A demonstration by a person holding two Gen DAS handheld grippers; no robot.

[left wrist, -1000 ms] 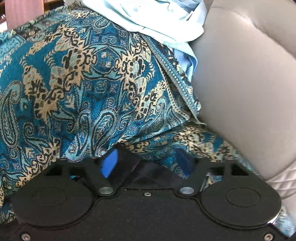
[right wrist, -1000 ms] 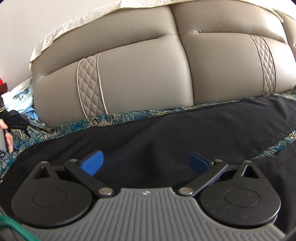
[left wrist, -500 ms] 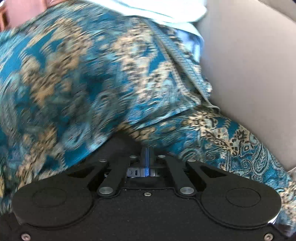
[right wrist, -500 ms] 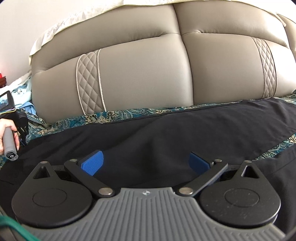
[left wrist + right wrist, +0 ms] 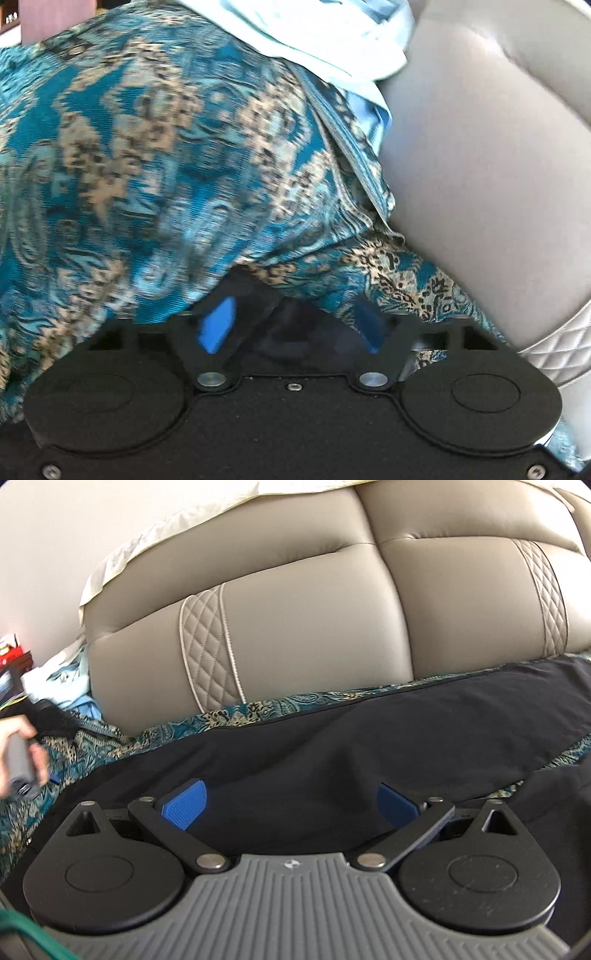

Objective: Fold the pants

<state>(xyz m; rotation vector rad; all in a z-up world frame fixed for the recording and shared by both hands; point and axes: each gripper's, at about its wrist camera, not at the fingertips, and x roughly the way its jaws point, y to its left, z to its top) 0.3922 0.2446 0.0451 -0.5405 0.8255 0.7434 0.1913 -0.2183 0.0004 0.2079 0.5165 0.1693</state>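
Black pants [image 5: 369, 738] lie spread along the sofa seat on a teal and gold patterned cover [image 5: 258, 709]. My right gripper [image 5: 291, 801] is open just above the black cloth, and its blue pads [image 5: 184, 806] touch nothing. At the pants' left end my left gripper [image 5: 293, 317] points down, its jaws opening. A dark end of the pants [image 5: 303, 332] shows between the blue pads [image 5: 218, 325], which do not press on it. At the left edge of the right wrist view, a person's hand [image 5: 14, 738] holds the left gripper's handle.
The beige leather sofa backrest [image 5: 314, 627] rises right behind the pants. The patterned cover [image 5: 147, 166] humps up over the armrest ahead of my left gripper. Light blue cloth [image 5: 332, 37] is piled on top of it.
My left gripper stood open a second ago, was shut half a second ago, and is open again now. The right gripper has stayed open over the pants.
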